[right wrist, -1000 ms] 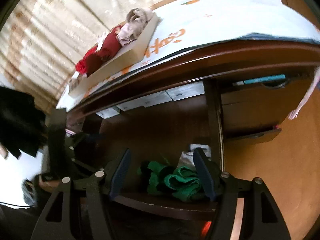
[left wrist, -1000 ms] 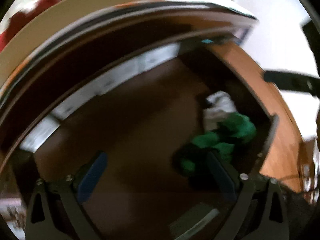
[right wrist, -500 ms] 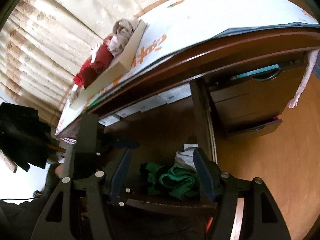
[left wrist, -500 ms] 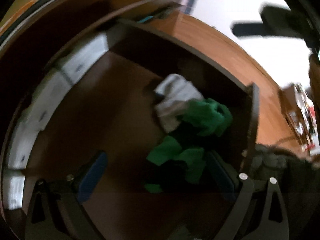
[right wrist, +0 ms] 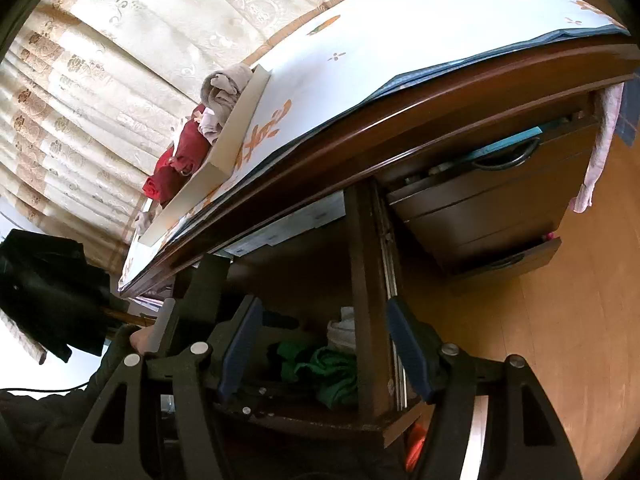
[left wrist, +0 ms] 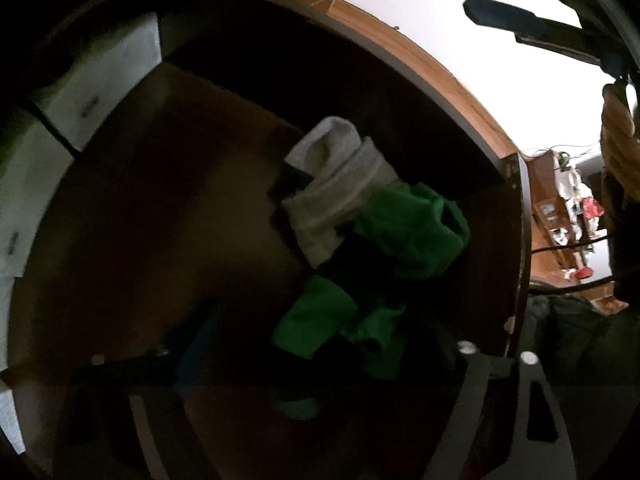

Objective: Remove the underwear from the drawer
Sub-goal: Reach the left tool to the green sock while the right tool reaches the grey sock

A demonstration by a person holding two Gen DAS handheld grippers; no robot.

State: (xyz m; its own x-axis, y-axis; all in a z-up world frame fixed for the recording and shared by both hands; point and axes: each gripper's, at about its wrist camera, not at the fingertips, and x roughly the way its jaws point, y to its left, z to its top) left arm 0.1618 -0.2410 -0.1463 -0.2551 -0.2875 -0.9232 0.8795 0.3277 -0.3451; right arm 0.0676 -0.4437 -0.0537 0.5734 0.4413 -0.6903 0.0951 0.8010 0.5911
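Observation:
The open wooden drawer (left wrist: 516, 240) holds a pile of green underwear (left wrist: 408, 236) mixed with black cloth, and a rolled grey-white piece (left wrist: 340, 184) behind it. My left gripper (left wrist: 320, 360) points steeply down into the drawer. Its jaws are closing, with the lower green fold (left wrist: 316, 316) between them, and the pads are not seen pressing on it. In the right wrist view my right gripper (right wrist: 324, 352) hovers open and empty over the drawer's right side wall (right wrist: 368, 320). The green underwear (right wrist: 332, 372) lies below it, and the left gripper's dark body (right wrist: 200, 292) reaches in from the left.
White boxes (left wrist: 100, 80) line the drawer's back. On the desk's white mat (right wrist: 400, 60) a shallow tray (right wrist: 236, 128) holds red and beige clothes. Side drawers (right wrist: 500, 200) stand to the right above a wooden floor (right wrist: 560, 340). A dark sleeve (right wrist: 48, 420) is at lower left.
The left gripper has tipped down and sunk toward the green pile, which now looms larger between its narrowing jaws. The right gripper has slid right, over the drawer's side wall.

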